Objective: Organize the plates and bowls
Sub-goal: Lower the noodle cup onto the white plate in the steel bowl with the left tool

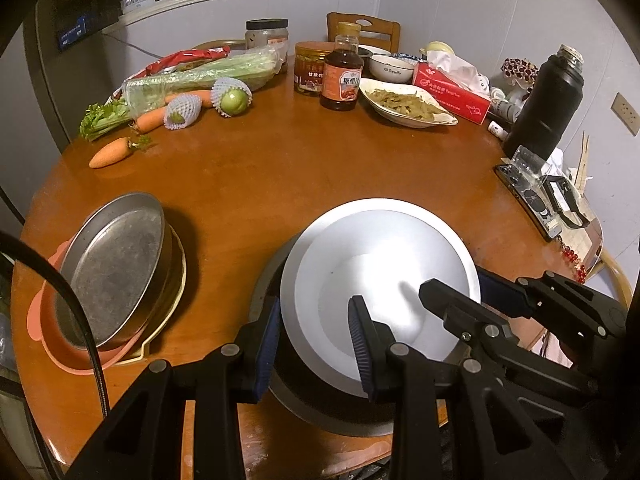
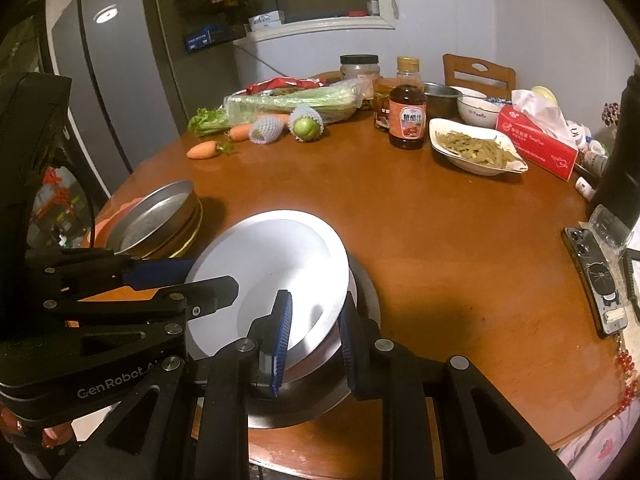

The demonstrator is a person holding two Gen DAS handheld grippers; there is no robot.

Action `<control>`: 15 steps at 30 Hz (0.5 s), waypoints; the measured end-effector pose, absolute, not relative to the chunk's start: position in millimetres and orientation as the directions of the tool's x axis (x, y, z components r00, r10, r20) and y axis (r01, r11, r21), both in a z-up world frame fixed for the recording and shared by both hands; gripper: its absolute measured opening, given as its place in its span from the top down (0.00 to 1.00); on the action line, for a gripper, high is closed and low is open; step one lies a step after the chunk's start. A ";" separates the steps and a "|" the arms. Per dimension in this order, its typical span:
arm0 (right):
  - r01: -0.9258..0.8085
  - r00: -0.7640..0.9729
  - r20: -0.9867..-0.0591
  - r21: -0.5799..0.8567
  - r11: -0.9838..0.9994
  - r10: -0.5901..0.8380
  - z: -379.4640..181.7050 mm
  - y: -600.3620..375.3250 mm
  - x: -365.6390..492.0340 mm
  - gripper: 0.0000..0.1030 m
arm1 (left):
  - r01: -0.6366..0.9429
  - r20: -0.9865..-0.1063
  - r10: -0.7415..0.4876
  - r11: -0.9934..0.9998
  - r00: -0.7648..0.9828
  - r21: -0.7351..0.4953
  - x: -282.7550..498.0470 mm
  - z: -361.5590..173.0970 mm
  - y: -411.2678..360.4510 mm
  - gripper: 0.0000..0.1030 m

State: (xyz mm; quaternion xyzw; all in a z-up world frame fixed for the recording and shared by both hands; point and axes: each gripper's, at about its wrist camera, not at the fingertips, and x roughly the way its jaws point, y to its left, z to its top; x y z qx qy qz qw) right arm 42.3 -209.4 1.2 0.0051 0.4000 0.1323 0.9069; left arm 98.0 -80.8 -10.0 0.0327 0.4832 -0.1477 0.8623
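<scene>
- The left gripper point(image 1: 316, 344) is straddling the near-left rim of the wide white glossy ceramic bowl point(image 1: 380, 276) in the lower centre of the left wrist view; one ribbed blue pad is standing inside and one outside. The fingers are about a rim's thickness apart, and whether they are really pressing cannot be told.
- The right gripper point(image 2: 316, 338) is doing the same on the near-right rim in the right wrist view, lower centre, with its fingers half closed around the rim.
- The white bowl is sitting inside a larger grey metal basin point(image 2: 360, 300) on the round brown wooden table point(image 1: 320, 168), near the front edge.
- To do this step well, both grippers should probably be holding the bowl level and moving together, because the glaze is looking smooth and slippery.
- The worn steel pan point(image 1: 114, 268) is leaning tilted on a pink plastic plate point(image 1: 40, 316) and a cream rimmed plate point(image 1: 182, 276) at the left of the frame; this stack is likely the place for nesting.
- The steel is looking dull and scratched, and the table varnish is shining.
</scene>
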 end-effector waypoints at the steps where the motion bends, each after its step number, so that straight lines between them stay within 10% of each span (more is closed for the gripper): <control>1: -0.235 0.645 -0.725 0.112 0.965 0.242 0.8 -209.5 42.7 0.76 | 0.286 -0.844 -0.228 0.954 0.486 -0.093 98.6 -10.6 -80.7 0.67; 15: -0.216 0.641 -0.733 0.108 0.970 0.225 -1.2 -210.5 43.5 0.69 | 0.280 -0.838 -0.248 0.953 0.486 -0.120 99.2 -11.5 -73.7 0.66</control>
